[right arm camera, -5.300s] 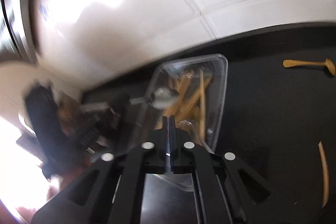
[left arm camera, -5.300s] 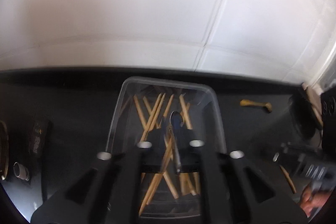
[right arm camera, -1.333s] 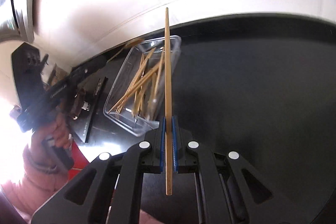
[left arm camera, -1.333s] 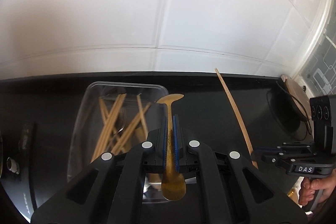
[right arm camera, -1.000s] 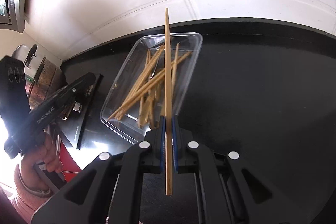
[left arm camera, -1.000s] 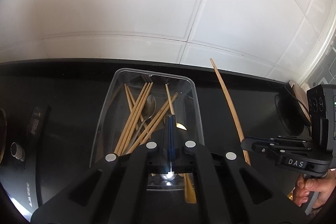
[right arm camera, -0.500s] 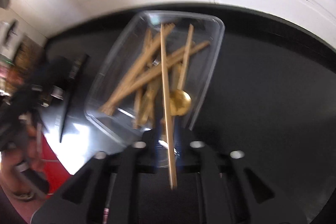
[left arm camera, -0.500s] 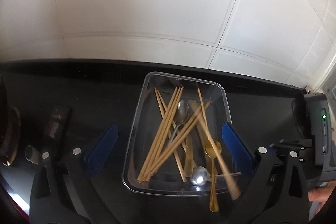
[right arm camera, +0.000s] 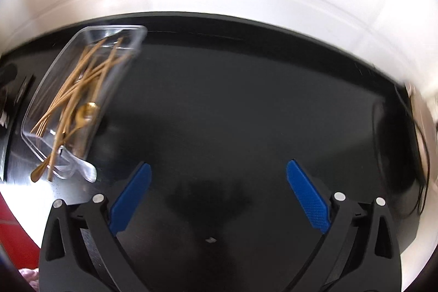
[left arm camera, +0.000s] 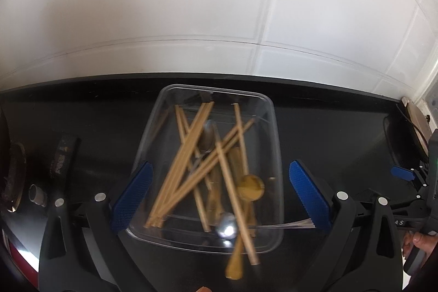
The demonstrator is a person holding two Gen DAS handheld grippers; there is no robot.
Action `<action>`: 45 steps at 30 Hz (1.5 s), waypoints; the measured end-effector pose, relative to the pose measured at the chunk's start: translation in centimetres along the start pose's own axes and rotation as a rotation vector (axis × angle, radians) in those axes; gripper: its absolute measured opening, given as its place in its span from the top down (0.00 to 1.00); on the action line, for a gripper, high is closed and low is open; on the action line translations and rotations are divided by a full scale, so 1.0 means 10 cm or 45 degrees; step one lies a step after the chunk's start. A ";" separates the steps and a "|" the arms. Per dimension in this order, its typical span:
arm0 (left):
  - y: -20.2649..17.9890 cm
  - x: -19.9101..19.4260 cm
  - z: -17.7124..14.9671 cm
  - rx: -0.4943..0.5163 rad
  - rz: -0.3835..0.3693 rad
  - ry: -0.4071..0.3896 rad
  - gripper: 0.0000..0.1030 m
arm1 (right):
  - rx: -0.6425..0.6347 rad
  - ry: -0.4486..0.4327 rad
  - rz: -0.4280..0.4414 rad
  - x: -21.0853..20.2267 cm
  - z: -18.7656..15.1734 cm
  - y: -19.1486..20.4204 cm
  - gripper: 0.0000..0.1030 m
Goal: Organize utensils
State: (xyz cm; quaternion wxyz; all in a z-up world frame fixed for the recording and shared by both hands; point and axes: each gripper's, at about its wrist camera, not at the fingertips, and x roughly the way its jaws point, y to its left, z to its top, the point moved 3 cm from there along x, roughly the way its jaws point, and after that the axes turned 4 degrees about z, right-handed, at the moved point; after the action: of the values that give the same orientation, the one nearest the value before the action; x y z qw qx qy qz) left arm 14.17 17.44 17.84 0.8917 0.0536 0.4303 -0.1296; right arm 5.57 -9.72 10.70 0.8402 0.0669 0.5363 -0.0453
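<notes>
Left gripper (left arm camera: 219, 196) jaws spread wide, empty, over clear container (left arm camera: 275, 127) on black counter (left arm camera: 328, 133). Chopsticks (left arm camera: 186, 155) and gold spoon (left arm camera: 247, 190) piled inside. Right gripper (right arm camera: 219, 199) wide open, empty, container far left.

the right claw (right arm camera: 217, 199) gapes wide over the black surface (right arm camera: 246, 106), clear plastic utensil-filled container (right arm camera: 131, 51) far left.

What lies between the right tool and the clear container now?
Right wrist view: only bare black counter lies between the open right tool and the clear container, off to its left.
</notes>
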 end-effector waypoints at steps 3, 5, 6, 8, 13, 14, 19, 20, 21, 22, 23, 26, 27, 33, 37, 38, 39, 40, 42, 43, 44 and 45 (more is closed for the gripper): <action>-0.34 -0.01 -0.02 0.021 -0.020 0.007 0.06 | 0.023 0.009 -0.009 -0.06 -0.11 -0.25 0.07; -0.58 -0.01 -0.06 0.030 -0.041 0.012 0.06 | 0.054 0.018 0.007 -0.10 -0.21 -0.44 0.07; -0.73 -0.02 -0.08 0.036 -0.058 0.011 0.06 | 0.068 0.021 -0.002 -0.09 -0.26 -0.52 0.07; -1.00 -0.04 -0.14 0.050 -0.080 0.011 0.06 | 0.093 0.019 -0.004 -0.13 -0.35 -0.69 0.07; -1.69 -0.02 -0.35 0.069 -0.126 0.060 0.06 | 0.165 0.025 0.058 -0.17 -0.60 -1.03 0.07; -1.81 -0.01 -0.39 0.081 -0.128 0.068 0.06 | 0.157 0.038 0.041 -0.17 -0.65 -1.09 0.07; -2.33 0.06 -0.60 0.122 -0.134 0.112 0.06 | 0.124 0.084 0.024 -0.19 -0.81 -1.34 0.07; -2.43 0.09 -0.64 0.123 -0.138 0.125 0.06 | 0.116 0.097 0.003 -0.18 -0.83 -1.39 0.07; -2.53 0.11 -0.68 0.123 -0.140 0.139 0.06 | 0.106 0.109 -0.015 -0.18 -0.86 -1.46 0.07; -2.60 0.12 -0.71 0.121 -0.139 0.147 0.06 | 0.103 0.111 -0.015 -0.19 -0.88 -1.52 0.07; -2.66 0.13 -0.74 0.118 -0.144 0.152 0.06 | 0.103 0.112 -0.012 -0.19 -0.90 -1.59 0.07; -2.82 0.14 -0.82 0.112 -0.135 0.155 0.06 | 0.108 0.126 -0.005 -0.17 -0.95 -1.77 0.07; -2.86 0.14 -0.84 0.112 -0.131 0.160 0.06 | 0.112 0.131 0.004 -0.17 -0.98 -1.83 0.07; -3.02 0.18 -0.98 0.115 -0.075 0.187 0.06 | 0.152 0.150 0.005 -0.12 -1.04 -2.09 0.07; -3.04 0.22 -1.04 0.094 -0.046 0.201 0.06 | 0.150 0.161 0.006 -0.09 -1.08 -2.17 0.07; -3.04 0.24 -1.04 0.088 -0.045 0.207 0.06 | 0.148 0.162 0.008 -0.09 -1.09 -2.18 0.07; -3.04 0.25 -1.05 0.082 -0.043 0.215 0.06 | 0.151 0.162 0.018 -0.08 -1.10 -2.19 0.07; -3.05 0.27 -1.07 0.079 -0.042 0.229 0.06 | 0.156 0.162 0.023 -0.08 -1.10 -2.19 0.07; -3.06 0.29 -1.09 0.086 -0.045 0.248 0.06 | 0.166 0.166 0.035 -0.07 -1.10 -2.22 0.07; -3.07 0.30 -1.11 0.094 -0.040 0.252 0.06 | 0.170 0.169 0.042 -0.07 -1.11 -2.23 0.07; -3.09 0.31 -1.13 0.101 -0.036 0.254 0.06 | 0.170 0.171 0.046 -0.06 -1.10 -2.23 0.07; -3.10 0.32 -1.14 0.108 -0.029 0.258 0.06 | 0.169 0.173 0.048 -0.05 -1.10 -2.24 0.07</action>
State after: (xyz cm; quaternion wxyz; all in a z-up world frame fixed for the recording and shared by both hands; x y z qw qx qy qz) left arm -1.14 -10.54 8.73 0.8391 0.0992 0.5128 -0.1520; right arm -7.86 -30.09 5.15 0.7963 0.1353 0.5865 -0.0603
